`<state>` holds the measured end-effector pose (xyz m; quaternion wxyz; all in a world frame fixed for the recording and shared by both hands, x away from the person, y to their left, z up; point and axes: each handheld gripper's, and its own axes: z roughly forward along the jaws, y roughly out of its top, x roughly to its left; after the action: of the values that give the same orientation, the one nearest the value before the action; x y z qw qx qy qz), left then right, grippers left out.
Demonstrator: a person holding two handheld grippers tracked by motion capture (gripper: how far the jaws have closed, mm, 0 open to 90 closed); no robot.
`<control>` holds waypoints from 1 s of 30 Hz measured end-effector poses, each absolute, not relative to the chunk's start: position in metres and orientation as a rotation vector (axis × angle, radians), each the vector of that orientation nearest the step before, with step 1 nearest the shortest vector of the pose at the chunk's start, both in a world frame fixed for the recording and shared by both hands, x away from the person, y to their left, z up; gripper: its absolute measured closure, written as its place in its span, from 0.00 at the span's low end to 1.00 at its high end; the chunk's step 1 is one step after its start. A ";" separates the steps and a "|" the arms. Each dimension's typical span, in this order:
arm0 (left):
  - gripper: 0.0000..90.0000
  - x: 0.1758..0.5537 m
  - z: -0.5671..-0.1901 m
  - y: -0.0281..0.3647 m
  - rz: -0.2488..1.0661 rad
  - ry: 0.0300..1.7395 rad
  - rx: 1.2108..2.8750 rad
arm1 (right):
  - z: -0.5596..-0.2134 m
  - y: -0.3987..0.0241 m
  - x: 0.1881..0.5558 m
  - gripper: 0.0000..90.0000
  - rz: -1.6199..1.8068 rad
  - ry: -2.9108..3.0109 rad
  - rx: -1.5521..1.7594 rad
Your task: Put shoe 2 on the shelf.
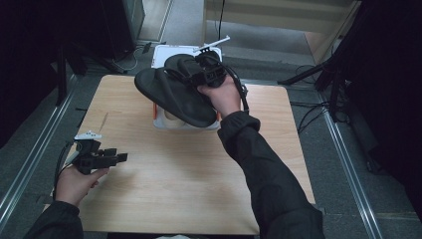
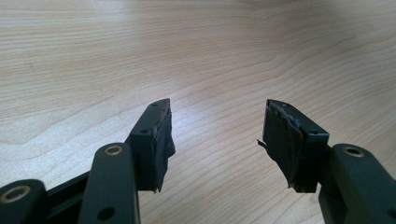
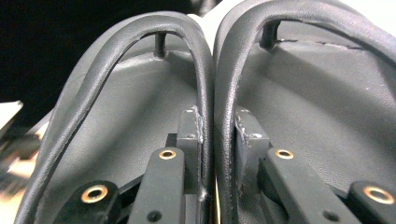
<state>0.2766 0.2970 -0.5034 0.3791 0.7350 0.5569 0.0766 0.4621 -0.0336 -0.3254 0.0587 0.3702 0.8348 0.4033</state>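
Note:
Two black flip-flops (image 1: 171, 92) hang together in the air above a small white bin (image 1: 185, 123) at the table's far middle. My right gripper (image 1: 201, 74) is shut on their straps. In the right gripper view its jaws pinch the inner straps of both sandals (image 3: 215, 93) side by side, with the left footbed (image 3: 130, 121) and the right footbed (image 3: 317, 107) spreading out behind. My left gripper (image 1: 119, 157) rests low at the near left of the table (image 1: 189, 189). Its jaws stand apart over bare wood (image 2: 215, 135) with nothing between them.
A white lidded box (image 1: 171, 52) sits on the floor beyond the table's far edge. Dark stands and cables (image 1: 318, 74) flank the table at the right and left. An orange rim shows at the bin's side (image 1: 155, 110).

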 end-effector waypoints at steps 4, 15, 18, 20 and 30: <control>0.48 0.277 -0.503 0.296 0.193 1.417 1.876 | -0.331 -0.025 0.481 0.85 1.202 2.414 1.259; 0.48 0.280 -0.504 0.294 0.170 1.403 1.884 | -0.346 -0.002 0.515 0.84 1.170 2.098 1.596; 0.48 0.281 -0.505 0.293 0.170 1.399 1.890 | -0.346 0.005 0.520 0.84 1.153 2.040 1.635; 0.48 0.282 -0.505 0.293 0.166 1.398 1.890 | -0.345 0.011 0.523 0.84 1.136 2.005 1.664; 0.48 0.283 -0.506 0.294 0.163 1.395 1.885 | -0.346 0.023 0.532 0.84 1.102 1.911 1.720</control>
<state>0.2825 0.2936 -0.5056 0.3854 0.7399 0.5476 0.0640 0.5324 0.0226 -0.3464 0.1714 0.6059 0.6729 0.3882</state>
